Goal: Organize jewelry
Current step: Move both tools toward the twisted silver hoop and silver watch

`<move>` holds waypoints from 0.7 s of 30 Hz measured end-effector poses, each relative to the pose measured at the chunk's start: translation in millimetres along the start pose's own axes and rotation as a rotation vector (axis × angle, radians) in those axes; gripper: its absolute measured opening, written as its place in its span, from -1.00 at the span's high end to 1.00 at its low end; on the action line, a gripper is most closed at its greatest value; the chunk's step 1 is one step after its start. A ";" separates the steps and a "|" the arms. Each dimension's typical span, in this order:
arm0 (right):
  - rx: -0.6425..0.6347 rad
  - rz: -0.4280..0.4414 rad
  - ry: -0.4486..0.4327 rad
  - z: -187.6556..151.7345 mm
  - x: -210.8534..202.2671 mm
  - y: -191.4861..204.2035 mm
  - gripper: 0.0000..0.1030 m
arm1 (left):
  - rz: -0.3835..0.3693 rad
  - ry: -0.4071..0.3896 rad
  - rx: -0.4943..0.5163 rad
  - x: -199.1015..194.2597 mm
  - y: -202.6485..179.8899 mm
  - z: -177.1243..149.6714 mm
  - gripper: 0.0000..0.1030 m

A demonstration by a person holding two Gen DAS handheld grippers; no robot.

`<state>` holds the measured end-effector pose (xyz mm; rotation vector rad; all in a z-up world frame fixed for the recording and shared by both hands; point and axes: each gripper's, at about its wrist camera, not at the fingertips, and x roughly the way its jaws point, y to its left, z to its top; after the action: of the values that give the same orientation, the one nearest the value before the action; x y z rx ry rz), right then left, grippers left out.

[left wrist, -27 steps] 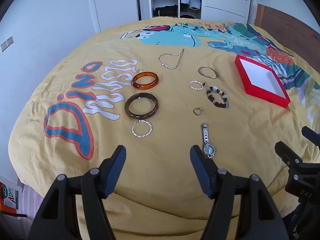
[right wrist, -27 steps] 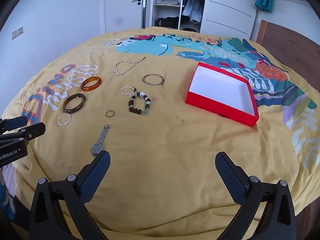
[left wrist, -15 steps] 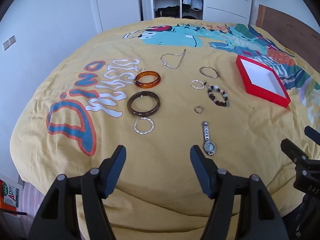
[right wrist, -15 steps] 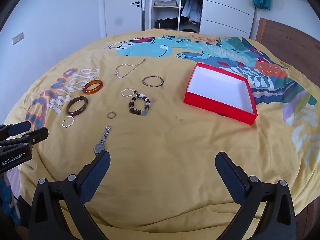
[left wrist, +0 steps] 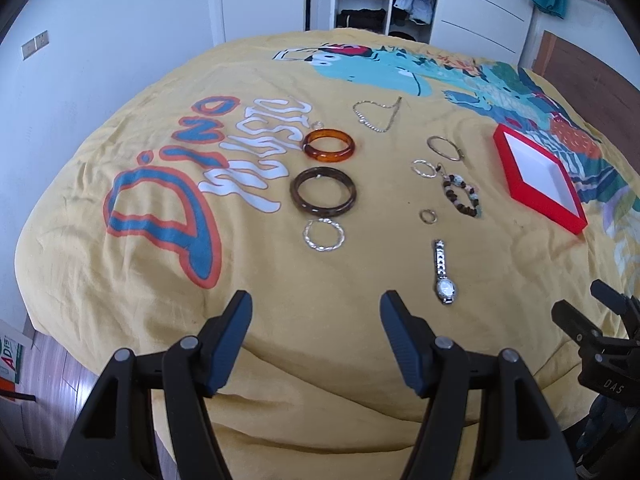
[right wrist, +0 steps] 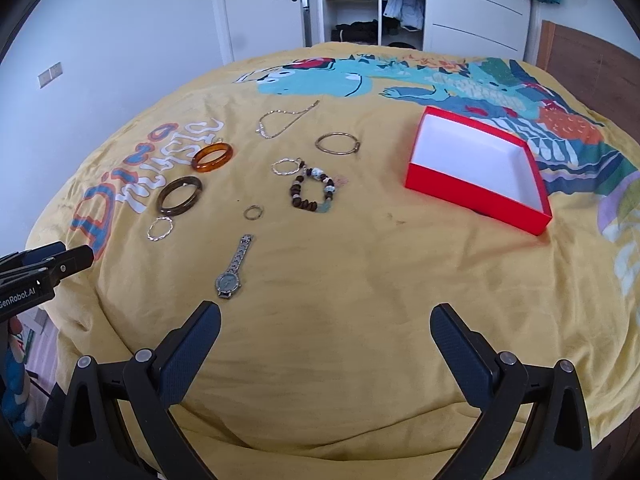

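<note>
Jewelry lies spread on a yellow bedspread (left wrist: 280, 320). An amber bangle (left wrist: 329, 145), a dark brown bangle (left wrist: 323, 191), a twisted silver ring bracelet (left wrist: 324, 234), a silver watch (left wrist: 443, 272), a small ring (left wrist: 428, 216), a beaded bracelet (left wrist: 461, 195), a thin gold bangle (left wrist: 444, 148) and a chain necklace (left wrist: 378, 116) lie there. An open red box (right wrist: 478, 168) with a white inside sits to the right; it is empty. My left gripper (left wrist: 316, 344) is open above the near edge. My right gripper (right wrist: 326, 354) is wide open, near the watch (right wrist: 234, 266).
The bed's near edge drops to a wooden floor (left wrist: 56, 364). A wooden headboard (right wrist: 592, 56) stands at the right. An open wardrobe (right wrist: 360, 4) and a white door (right wrist: 264, 8) are at the back. The left gripper shows at the left of the right wrist view (right wrist: 36, 268).
Both grippers have drawn slightly back and up from the bed; the jewelry looks a little farther away. Nothing on the bed has moved.
</note>
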<state>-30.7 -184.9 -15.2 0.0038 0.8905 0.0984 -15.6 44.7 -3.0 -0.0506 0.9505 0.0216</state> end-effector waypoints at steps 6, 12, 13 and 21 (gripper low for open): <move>-0.019 0.067 0.048 -2.5 13.4 9.9 -0.38 | 0.008 0.020 0.005 5.9 3.3 -1.5 -0.25; -0.053 0.139 0.084 -4.0 25.6 22.6 -0.20 | 0.004 0.048 -0.006 17.3 9.8 -1.4 -0.25; -0.056 0.149 0.090 -3.7 28.1 24.2 -0.19 | 0.004 0.051 -0.008 19.3 10.7 -0.6 -0.24; -0.085 0.223 0.146 1.7 55.2 40.0 -0.14 | -0.005 0.084 -0.040 49.4 17.7 16.6 -0.23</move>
<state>1.8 -140.2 -55.2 0.0164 1.0297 0.3479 25.9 63.1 -34.2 -0.0914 1.0336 0.0345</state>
